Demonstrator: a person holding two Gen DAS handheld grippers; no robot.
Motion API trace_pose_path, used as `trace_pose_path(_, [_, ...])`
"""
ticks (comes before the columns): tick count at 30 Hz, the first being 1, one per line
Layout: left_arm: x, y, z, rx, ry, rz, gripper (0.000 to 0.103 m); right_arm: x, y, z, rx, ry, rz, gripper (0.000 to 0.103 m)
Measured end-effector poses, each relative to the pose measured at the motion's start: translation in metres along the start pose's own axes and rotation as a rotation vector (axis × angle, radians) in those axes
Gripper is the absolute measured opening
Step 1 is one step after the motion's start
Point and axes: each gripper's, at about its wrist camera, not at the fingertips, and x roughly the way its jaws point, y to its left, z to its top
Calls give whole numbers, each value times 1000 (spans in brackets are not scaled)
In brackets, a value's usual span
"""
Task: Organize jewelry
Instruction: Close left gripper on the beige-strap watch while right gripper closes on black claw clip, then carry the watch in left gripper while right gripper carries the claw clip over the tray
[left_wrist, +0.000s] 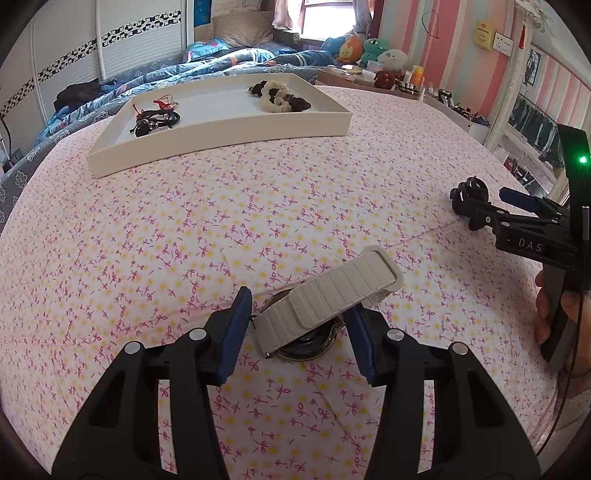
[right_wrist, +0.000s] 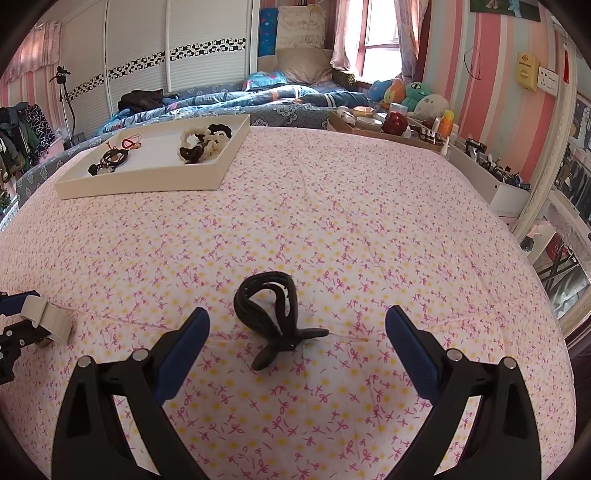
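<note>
Two fingers (left_wrist: 236, 332) flank watch (left_wrist: 325, 306) (untouched)

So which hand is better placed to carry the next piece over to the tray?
Left, probably. The left gripper already brackets the beige watch, pads at its case. The right gripper stands wide open, the black band lying loose between its fingers. The tray lies ahead.

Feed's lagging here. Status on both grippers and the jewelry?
Left gripper astride watch, grip unconfirmed. Right gripper open, black band loose on the bedspread between its fingers. Tray beyond, path clear.
</note>
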Motion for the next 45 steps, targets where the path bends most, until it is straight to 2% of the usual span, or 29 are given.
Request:
trace_pose_path(2, [-1, 1, 0, -2, -1, 0, 49, 0, -2, 0, 8, 1, 3, 96])
trace_pose_path(6, [-3, 3, -1, -10, -5, 6, 41, 1, -3, 1, 19, 2, 9, 96])
trace_pose_path(14, [-5, 6, -2, -24, -6, -2, 37, 2, 0, 4, 7, -4, 4, 95])
trace_pose_path(16, [-6, 7, -2, -31, -8, -3, 33, 4, 0, 5, 3, 2, 2, 94])
trace_pose_path(22, [-7, 10, -1, -47, -8, -11, 29, 7, 0, 6, 7, 24, 2, 81])
trace_pose_path(24, [-7, 10, -1, -49, -8, -12, 29, 8, -1, 6, 11, 29, 3, 73])
trace_pose_path(26, [-7, 11, 0, -55, -6, -12, 28, 11, -2, 5, 16, 44, 15, 60])
trace_pose_path(27, [-6, 11, 0, -56, -6, -12, 28, 11, -3, 5, 17, 46, 22, 58])
trace_pose_path(28, [-6, 11, 0, -57, -5, -12, 28, 10, -3, 5, 17, 43, 25, 50])
trace_pose_path(34, [-6, 15, 2, -73, 4, -18, 25, 9, -2, 5, 24, 42, 32, 50])
trace_pose_path(36, [-6, 14, 3, -73, 7, -14, 23, 7, -2, 5, 30, 40, 37, 37])
trace_pose_path(41, [-5, 15, 6, -72, 11, 1, 15, 7, 4, 8, 16, 56, 35, 37])
trace_pose_path(45, [-6, 15, 10, -70, 20, 2, 13, 8, 7, 12, 13, 71, 55, 37])
